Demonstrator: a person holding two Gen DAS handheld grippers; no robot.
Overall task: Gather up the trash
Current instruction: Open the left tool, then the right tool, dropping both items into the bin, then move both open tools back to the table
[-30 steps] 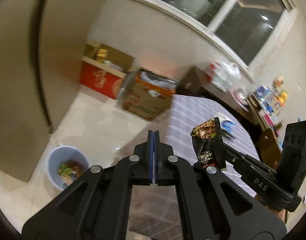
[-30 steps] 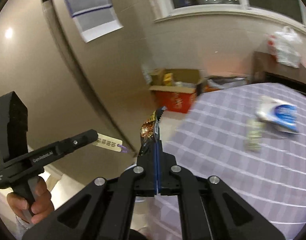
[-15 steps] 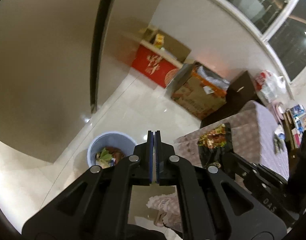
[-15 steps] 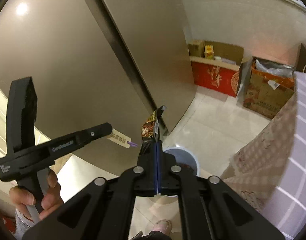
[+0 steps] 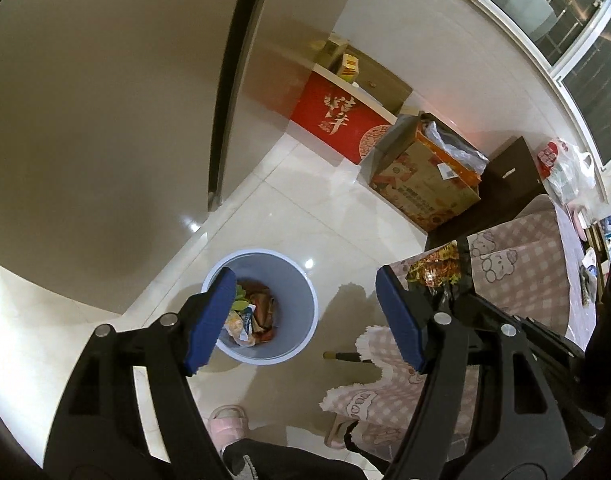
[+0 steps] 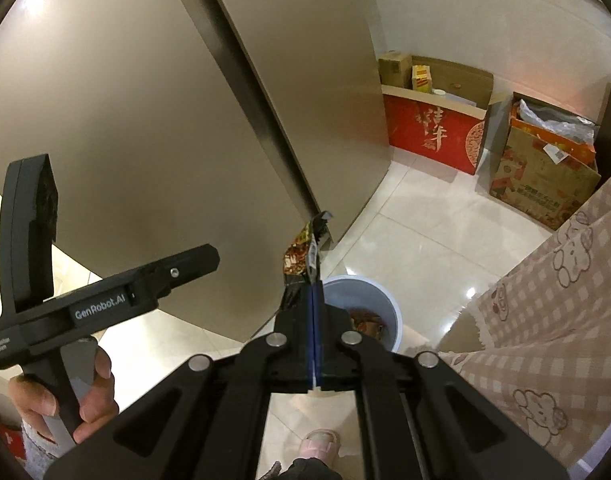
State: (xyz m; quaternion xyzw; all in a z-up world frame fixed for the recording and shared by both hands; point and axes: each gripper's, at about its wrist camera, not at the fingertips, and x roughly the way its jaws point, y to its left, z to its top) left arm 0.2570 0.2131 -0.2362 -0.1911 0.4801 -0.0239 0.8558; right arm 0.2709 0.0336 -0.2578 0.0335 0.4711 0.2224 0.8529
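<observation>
A grey-blue trash bin (image 5: 303, 322) stands on the tiled floor and holds several wrappers (image 5: 251, 314). My left gripper (image 5: 305, 316) hangs above it; its jaws are opening and nothing is between the blue pads (image 5: 209, 320). My right gripper (image 6: 313, 294) is shut on a crumpled black and red snack wrapper (image 6: 305, 246) that sticks up from its tips above the bin (image 6: 385, 308). The same wrapper (image 5: 437, 270) shows in the left wrist view, to the right of the bin. A hand (image 6: 45, 404) grips the left gripper's handle at the lower left of the right wrist view.
A tall steel-coloured fridge door (image 6: 165, 100) rises just behind the bin. A red box (image 5: 337, 116) and a printed cardboard box (image 5: 425, 184) stand by the wall. A pink checked tablecloth (image 5: 517, 264) hangs to the right. A pink slipper (image 5: 227, 426) is near the bin.
Both grippers swung away from the table and sank toward the bin. The left jaws went from shut to wide, and the small beige tag they held is gone from them.
</observation>
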